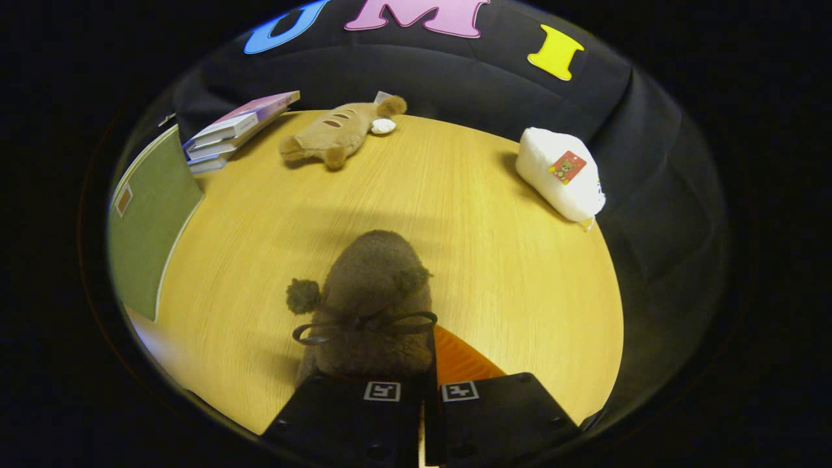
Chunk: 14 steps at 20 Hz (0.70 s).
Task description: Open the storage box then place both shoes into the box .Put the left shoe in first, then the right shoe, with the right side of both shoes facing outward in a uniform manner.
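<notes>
My gripper [422, 396] has its two fingers drawn close together, pinched on the heel end of a fuzzy brown slipper-style shoe with a ribbon bow and little pompoms [374, 299] — both fingers press against its collar as far as I can judge, with hardly any gap between them. The shoe runs straight ahead of me: its long axis lines up with the fingers, heel at the tips, rounded toe pointing away across the round pale wooden table [507, 260]. Whether it is hanging clear of the tabletop or lightly resting on it I cannot tell from here. Just to the right of the heel, close against my fingers, shows a ribbed orange surface [458, 361]; it may be an insole or sole, but I cannot say what it belongs to. To my left, at the table's edge, stands a flat olive-green panel with a small label [153, 221], which I take to be the storage box or its lid; its inside is hidden, so I cannot say whether anything lies in it. That puts the coming move off to my left — the shoe has to swing that way and turn so its right side faces outward. Well beyond the toe lie a tan plush toy [331, 133], a stack of books [237, 127], and a white soft bundle with a red tag [559, 172].
</notes>
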Motion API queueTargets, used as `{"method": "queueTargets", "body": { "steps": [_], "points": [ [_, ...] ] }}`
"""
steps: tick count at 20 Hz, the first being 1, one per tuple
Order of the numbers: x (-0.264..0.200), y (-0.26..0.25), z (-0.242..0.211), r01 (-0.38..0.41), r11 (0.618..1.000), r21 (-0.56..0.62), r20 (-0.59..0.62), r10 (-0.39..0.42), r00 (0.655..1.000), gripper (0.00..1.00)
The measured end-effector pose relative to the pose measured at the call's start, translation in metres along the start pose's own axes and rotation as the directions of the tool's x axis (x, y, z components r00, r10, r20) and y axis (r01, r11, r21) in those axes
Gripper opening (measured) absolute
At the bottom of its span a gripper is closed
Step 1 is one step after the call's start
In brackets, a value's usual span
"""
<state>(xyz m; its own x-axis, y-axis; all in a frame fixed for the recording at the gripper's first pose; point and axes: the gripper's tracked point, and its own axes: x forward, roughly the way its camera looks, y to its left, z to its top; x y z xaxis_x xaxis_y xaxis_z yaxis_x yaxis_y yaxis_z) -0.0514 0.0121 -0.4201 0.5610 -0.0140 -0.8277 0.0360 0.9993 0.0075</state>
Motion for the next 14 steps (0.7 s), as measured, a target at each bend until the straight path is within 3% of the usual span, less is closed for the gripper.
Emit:
{"method": "queueTargets", "body": {
  "steps": [5, 14],
  "points": [
    [-0.032, 0.009, 0.025, -0.028, 0.997, 0.072, 0.067, 0.023, 0.997, 0.05],
    [-0.149, 0.103, 0.156, -0.192, 0.973, 0.13, 0.253, 0.154, 0.955, 0.05]
  ]
}}
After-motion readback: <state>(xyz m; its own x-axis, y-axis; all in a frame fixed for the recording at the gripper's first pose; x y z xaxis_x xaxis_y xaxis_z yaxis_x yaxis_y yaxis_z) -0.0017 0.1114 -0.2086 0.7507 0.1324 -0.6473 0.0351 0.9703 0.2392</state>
